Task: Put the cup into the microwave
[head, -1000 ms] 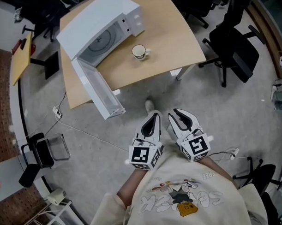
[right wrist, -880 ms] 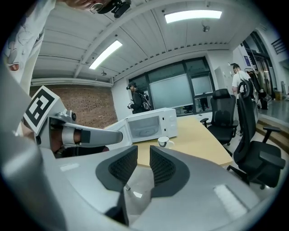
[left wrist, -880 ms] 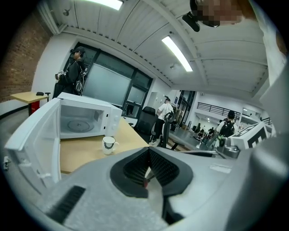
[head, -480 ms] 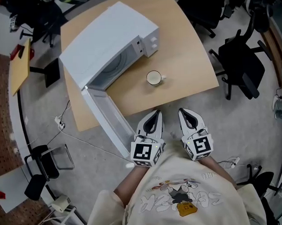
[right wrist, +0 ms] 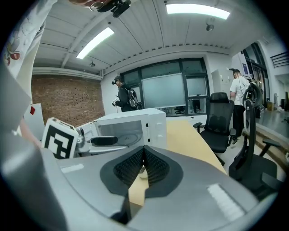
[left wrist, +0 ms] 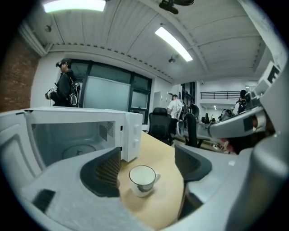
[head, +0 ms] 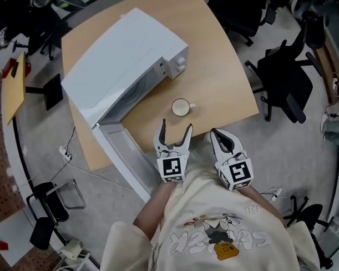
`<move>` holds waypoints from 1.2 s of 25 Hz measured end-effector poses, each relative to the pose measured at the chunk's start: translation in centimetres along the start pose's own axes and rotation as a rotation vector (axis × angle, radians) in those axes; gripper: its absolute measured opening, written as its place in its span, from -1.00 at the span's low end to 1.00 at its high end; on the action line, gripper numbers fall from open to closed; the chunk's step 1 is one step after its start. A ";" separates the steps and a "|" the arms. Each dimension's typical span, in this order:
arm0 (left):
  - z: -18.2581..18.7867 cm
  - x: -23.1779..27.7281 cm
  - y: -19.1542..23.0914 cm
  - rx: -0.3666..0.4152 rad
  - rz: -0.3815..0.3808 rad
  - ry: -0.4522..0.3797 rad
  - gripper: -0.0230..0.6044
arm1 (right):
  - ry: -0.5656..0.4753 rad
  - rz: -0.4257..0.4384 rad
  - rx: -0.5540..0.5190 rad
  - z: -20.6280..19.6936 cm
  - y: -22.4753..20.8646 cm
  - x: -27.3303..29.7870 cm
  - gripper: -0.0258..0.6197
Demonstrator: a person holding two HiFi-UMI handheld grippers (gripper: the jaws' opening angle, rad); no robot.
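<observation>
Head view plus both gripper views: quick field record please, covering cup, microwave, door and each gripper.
cup: white, upright on the table, in front of the microwave, untouched
microwave: white, on the table, turntable visible, nothing inside
door: swung open, reaching out past the table edge
left gripper: jaws opening, nothing pressed between them; cup sits just ahead, in line with the gap
right gripper: jaws together, empty, beside the left gripper at the table edge

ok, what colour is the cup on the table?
White. The cup shows best in the left gripper view.
</observation>
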State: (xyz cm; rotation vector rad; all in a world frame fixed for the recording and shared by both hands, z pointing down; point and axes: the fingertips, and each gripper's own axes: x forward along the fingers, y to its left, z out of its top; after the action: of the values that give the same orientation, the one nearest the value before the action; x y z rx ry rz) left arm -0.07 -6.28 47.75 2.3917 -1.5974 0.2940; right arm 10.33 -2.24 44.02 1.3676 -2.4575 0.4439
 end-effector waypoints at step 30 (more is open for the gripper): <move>-12.0 12.0 1.6 0.155 -0.061 0.116 0.33 | 0.112 -0.088 -0.038 -1.3 -2.2 -0.7 -0.90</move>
State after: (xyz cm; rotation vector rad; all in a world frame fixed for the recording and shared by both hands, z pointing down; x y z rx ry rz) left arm 2.66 -13.60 62.89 2.4803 -1.4975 0.5532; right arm 12.66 -2.26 45.22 1.3904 -2.2942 0.4385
